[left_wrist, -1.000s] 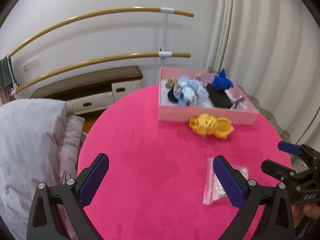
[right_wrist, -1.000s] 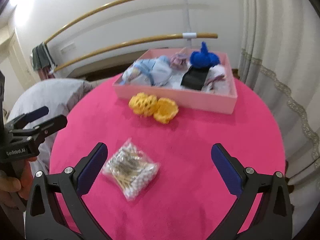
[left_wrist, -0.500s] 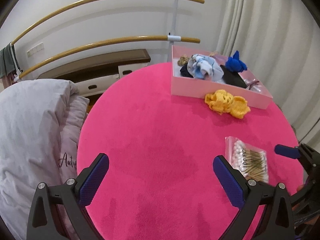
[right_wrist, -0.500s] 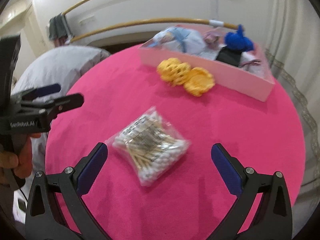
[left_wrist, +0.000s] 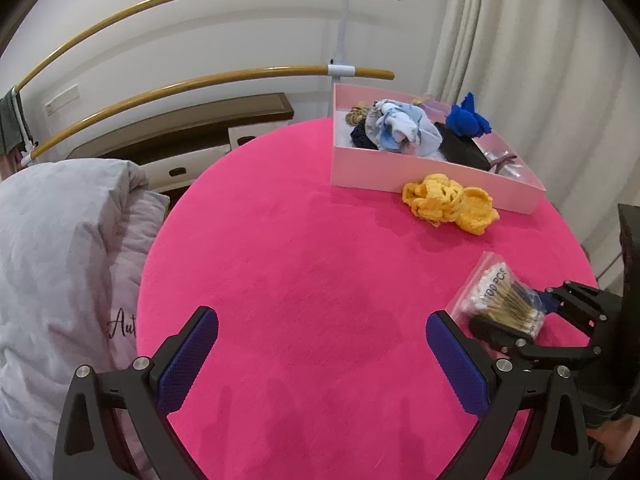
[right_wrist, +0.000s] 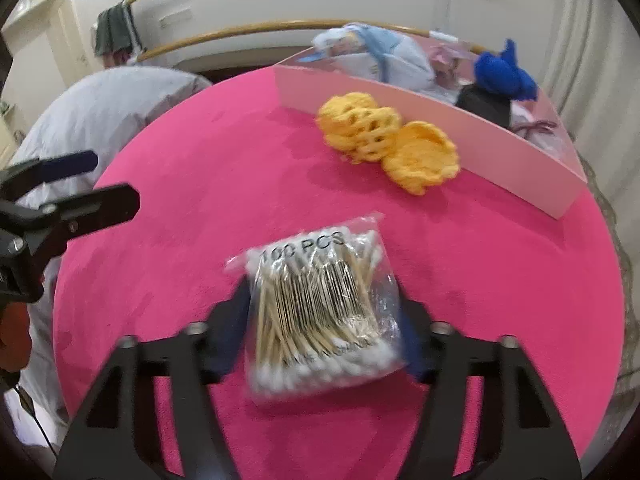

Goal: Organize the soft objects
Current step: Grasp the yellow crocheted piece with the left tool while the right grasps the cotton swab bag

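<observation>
My right gripper (right_wrist: pixel 324 332) pinches the swab bag (right_wrist: pixel 320 312) at its sides to carry it to the pink box (left_wrist: pixel 420 172); left gripper (left_wrist: pixel 320 356) hangs open, empty.

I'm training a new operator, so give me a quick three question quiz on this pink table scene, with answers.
1. True or false: the right tongs are shut on the clear plastic bag of cotton swabs.
2. Where does the yellow crocheted piece lie: A in the pink cardboard box, B on the table beside it, C in the left tongs?
3. The left tongs are ____.
Key: 1 true; 2 B; 3 open.
</observation>
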A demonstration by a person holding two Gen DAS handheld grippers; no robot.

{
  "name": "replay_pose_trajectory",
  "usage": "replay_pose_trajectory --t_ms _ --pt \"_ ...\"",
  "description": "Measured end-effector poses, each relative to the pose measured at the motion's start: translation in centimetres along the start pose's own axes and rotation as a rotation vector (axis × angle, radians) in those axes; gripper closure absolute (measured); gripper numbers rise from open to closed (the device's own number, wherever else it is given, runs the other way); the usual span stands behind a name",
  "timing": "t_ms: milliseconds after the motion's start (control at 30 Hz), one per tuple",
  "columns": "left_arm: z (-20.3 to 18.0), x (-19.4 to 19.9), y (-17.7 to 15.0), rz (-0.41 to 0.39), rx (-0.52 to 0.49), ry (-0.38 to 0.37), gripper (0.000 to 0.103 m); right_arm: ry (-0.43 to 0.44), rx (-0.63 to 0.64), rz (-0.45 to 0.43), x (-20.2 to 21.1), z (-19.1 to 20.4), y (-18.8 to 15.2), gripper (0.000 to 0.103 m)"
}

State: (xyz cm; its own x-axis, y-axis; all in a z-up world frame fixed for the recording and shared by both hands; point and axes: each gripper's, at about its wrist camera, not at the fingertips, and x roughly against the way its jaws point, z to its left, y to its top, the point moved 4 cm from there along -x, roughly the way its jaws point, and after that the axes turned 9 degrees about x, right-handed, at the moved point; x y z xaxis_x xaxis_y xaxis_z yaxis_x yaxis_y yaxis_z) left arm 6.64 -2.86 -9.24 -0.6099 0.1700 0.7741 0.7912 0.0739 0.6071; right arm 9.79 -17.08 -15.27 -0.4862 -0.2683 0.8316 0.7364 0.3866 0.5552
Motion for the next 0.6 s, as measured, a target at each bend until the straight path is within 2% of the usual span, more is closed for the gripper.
replay_pose_trajectory --t_ms 267,600 --pt "-3.3 -2.3 1.6 -0.002 -0.050 -0.050 0.000 -0.028 -0.087 -0.036 1.7 -2.5 -1.1 0.060" --pt "-7.8 -7.6 4.2 0.023 -0.076 -0.086 0.000 -0.104 -0.258 -0.057 3.6 -7.1 -2.5 0.060"
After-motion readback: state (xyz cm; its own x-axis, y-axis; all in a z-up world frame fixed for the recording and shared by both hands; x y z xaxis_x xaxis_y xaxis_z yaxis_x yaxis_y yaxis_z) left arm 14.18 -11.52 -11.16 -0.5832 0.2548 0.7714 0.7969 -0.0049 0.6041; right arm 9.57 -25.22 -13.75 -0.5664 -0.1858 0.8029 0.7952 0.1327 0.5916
